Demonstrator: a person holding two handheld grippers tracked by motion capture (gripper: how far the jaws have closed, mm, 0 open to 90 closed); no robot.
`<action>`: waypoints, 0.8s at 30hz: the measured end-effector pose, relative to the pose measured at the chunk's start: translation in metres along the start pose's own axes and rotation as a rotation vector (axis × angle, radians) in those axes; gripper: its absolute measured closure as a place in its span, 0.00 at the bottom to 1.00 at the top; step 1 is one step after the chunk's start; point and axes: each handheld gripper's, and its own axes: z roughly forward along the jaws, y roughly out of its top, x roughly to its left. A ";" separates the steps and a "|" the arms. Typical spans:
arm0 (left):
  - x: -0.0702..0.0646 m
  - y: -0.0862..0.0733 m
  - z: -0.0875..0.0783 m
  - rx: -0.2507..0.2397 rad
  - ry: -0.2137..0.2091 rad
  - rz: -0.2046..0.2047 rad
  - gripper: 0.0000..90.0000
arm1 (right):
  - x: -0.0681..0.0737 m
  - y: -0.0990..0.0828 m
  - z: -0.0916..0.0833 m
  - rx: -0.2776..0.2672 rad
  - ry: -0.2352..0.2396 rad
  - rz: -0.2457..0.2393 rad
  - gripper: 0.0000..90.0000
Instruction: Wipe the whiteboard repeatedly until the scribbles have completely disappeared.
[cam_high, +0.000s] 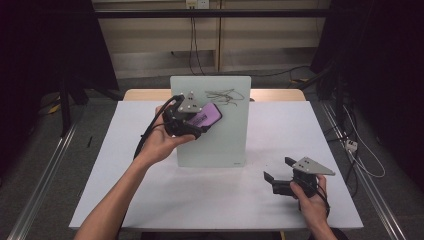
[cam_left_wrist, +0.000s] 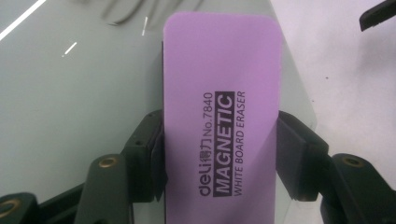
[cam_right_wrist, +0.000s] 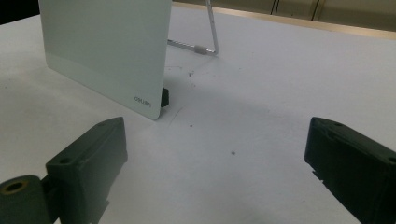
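Item: purple eraser (cam_left_wrist: 223, 116), flat, oblong, rounded corners, printed "deli No. 7840 MAGNETIC WHITE BOARD ERASER" along its length. Pinched by its two long edges between the black jaws of the left gripper (cam_left_wrist: 219, 154), pads pressed to either side, printed face towards the gripper's camera. Held in front of the whiteboard's upper part, just below and left of the scribble, free end aimed at it; whether touching the glass, cannot tell.

Landmark: whiteboard (cam_high: 220, 140), pale glass panel, propped upright and leaning back near the middle of the white table (cam_high: 125, 190). Small "deli" mark at its lower right corner (cam_right_wrist: 142, 101). Metal wire stand (cam_right_wrist: 210, 32) behind it, black foot (cam_right_wrist: 165, 97) at the same corner.

Marking: dark scribble (cam_high: 223, 96) of looped pen lines, high on the whiteboard, near its top edge and right of centre.

Left gripper (cam_high: 192, 125): in front of the whiteboard's upper left part, held in a hand (cam_high: 162, 142), grey three-cornered plate on top, cable hanging beside the forearm.

Right gripper (cam_high: 280, 170): low over the table, to the right of and nearer the person than the whiteboard's lower right corner, well apart from the board. Jaws spread wide, bare tabletop between them. Held in a hand (cam_high: 312, 197) at the table's near edge.
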 end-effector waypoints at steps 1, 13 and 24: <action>-0.002 0.000 0.002 0.000 -0.003 0.000 0.46 | 0.000 0.000 0.000 0.000 0.000 -0.001 0.07; -0.002 0.003 0.004 0.004 -0.022 0.001 0.46 | 0.000 0.000 -0.001 -0.003 0.000 0.003 0.07; 0.020 0.022 -0.018 -0.048 0.024 -0.037 0.46 | 0.000 -0.001 -0.002 -0.004 0.001 0.004 0.07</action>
